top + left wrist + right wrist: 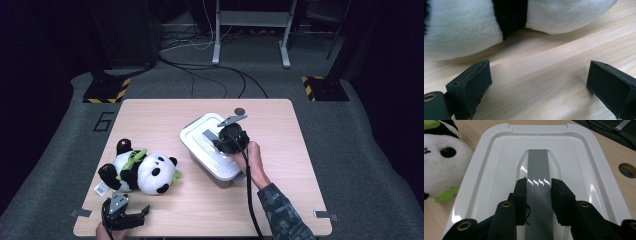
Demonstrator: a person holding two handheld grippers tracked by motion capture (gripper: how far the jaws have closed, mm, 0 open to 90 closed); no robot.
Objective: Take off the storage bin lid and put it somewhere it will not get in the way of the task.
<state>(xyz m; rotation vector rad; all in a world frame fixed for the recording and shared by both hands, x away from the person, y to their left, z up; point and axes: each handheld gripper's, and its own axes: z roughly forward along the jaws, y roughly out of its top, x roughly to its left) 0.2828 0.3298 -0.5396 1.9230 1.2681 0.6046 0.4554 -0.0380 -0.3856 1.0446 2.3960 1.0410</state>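
From the high view, the white lidded box (pixel 212 145) sits near the middle of the surface (pixel 280 150), and the right gripper (pixel 231 136) rests over its lid, held from the near side by the person's hand. The plush panda (pixel 140 171) lies well to the left of the box, with the left gripper (pixel 122 216) low at the near edge, just beside it.

In the left gripper view, the jaws stand wide apart with bare wood between them — nothing is held, and the panda's fur (pixel 474 27) is just ahead.

In the right gripper view, the jaws close on the grey handle strip (pixel 537 170) that runs down the middle of the lid (pixel 579 170), one pad on each edge. To lift the lid well, the grip should probably stay centred on the strip and pull straight up — a tilt could jam one rim or let the glossy strip slip free.
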